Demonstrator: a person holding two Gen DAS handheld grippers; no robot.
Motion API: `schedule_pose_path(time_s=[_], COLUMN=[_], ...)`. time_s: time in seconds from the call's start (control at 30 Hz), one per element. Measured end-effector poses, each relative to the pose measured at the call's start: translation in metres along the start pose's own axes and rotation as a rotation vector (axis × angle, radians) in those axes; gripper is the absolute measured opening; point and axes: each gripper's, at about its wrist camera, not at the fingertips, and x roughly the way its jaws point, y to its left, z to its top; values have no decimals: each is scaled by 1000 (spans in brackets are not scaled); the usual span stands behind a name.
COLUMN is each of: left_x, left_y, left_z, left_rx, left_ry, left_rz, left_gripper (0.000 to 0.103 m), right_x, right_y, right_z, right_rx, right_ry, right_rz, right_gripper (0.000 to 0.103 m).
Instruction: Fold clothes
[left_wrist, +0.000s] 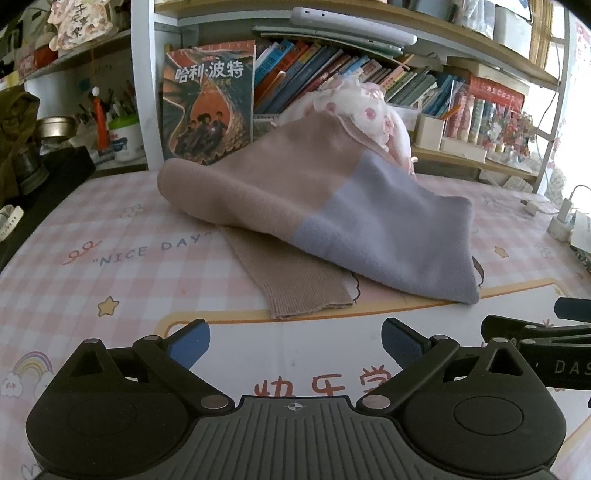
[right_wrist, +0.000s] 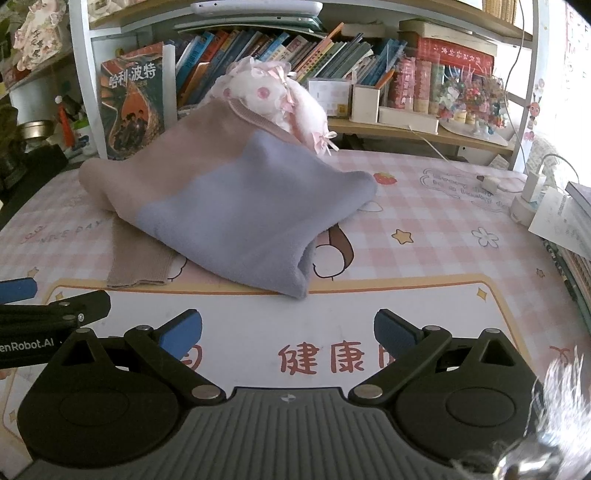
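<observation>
Sweater (left_wrist: 314, 206) lies folded (half lilac); left gripper (left_wrist: 295, 341) and right gripper (right_wrist: 288, 330) hover level, fingers apart.

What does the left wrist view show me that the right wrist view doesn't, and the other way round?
Only the left wrist view shows the "NICE DAY" print clearly, and the left claw, open and empty.

Only the right wrist view shows the strawberry print, the papers at the table's right edge and the right claw, open and empty.

Both show the tan and lavender sweater lying loosely folded on the checked mat, one ribbed sleeve cuff sticking out toward the camera, the frilly white garment behind it, and the bookshelf.
</observation>
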Motion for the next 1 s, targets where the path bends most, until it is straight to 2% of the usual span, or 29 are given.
schedule_pose_path(time_s=[1.0], left_x=[-5], left_y=[-3], left_z=[2], left_rx=[-1], left_ry=[15], left_rz=[20], left_gripper=[101], right_x=[-1], right_y=[-2], right_z=[-1], right_rx=[6], right_ry=[7], right_rz=[9], right_gripper=[101])
